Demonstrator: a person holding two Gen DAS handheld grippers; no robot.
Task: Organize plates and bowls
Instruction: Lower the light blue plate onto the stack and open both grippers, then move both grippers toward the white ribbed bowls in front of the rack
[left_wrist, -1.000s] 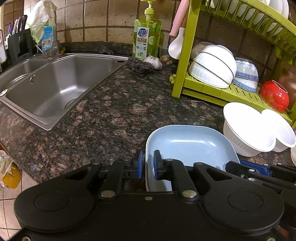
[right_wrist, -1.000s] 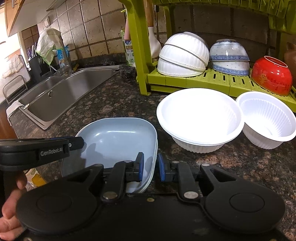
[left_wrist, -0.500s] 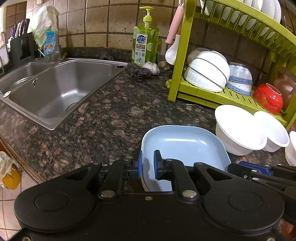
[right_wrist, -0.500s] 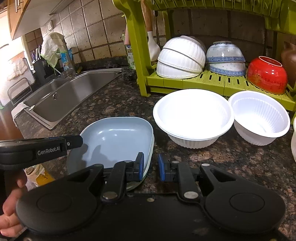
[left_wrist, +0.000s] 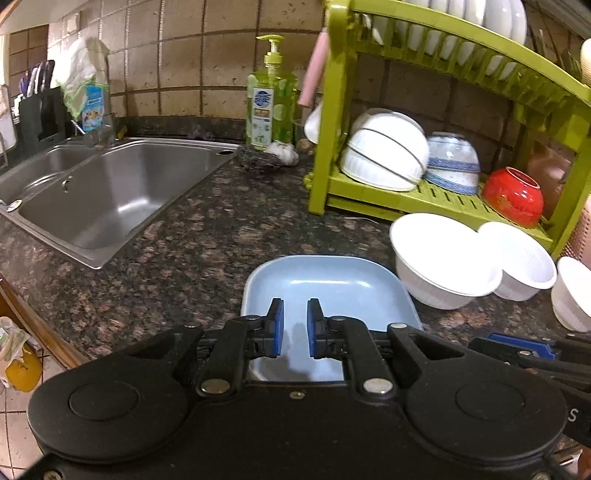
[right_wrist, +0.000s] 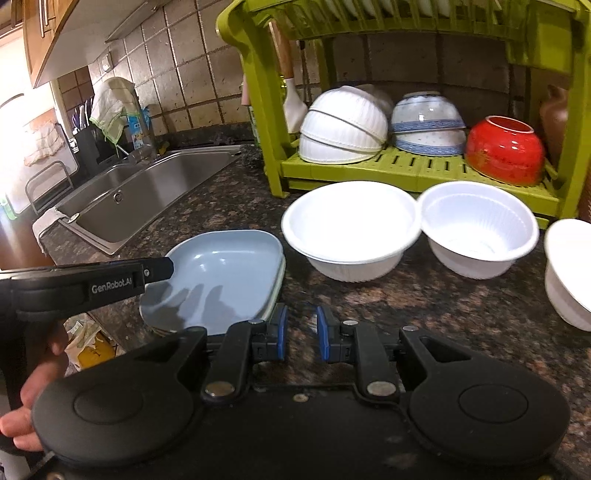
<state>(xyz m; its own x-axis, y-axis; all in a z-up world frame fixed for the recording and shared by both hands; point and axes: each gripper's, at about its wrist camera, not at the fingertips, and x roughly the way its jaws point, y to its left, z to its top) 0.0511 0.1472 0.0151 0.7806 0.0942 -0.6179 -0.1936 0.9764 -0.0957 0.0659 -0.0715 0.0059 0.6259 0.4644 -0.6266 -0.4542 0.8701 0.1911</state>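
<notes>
A pale blue square plate (left_wrist: 325, 291) lies on the dark granite counter, on top of a stack whose lower rims show at its edge (right_wrist: 279, 280). My left gripper (left_wrist: 295, 328) hovers over the near middle of the plate, open with a narrow gap and nothing between its pads. My right gripper (right_wrist: 301, 332) is open just right of the plate's near corner, over bare counter. Three white bowls (right_wrist: 351, 221) (right_wrist: 480, 229) (right_wrist: 569, 266) stand upright right of the plate. The green dish rack (right_wrist: 406, 166) holds upturned white, blue-patterned and red bowls.
A steel sink (left_wrist: 110, 192) takes up the left of the counter. A green soap bottle (left_wrist: 271, 107) and a scrubber stand by the tiled wall. The counter's front edge runs close below the plate. A hand (right_wrist: 33, 406) holds the left gripper's body.
Both grippers have drawn back from the plate's rims, which sat between their fingers. The left one now sits over the plate's middle. The plate stack stays on the counter.
</notes>
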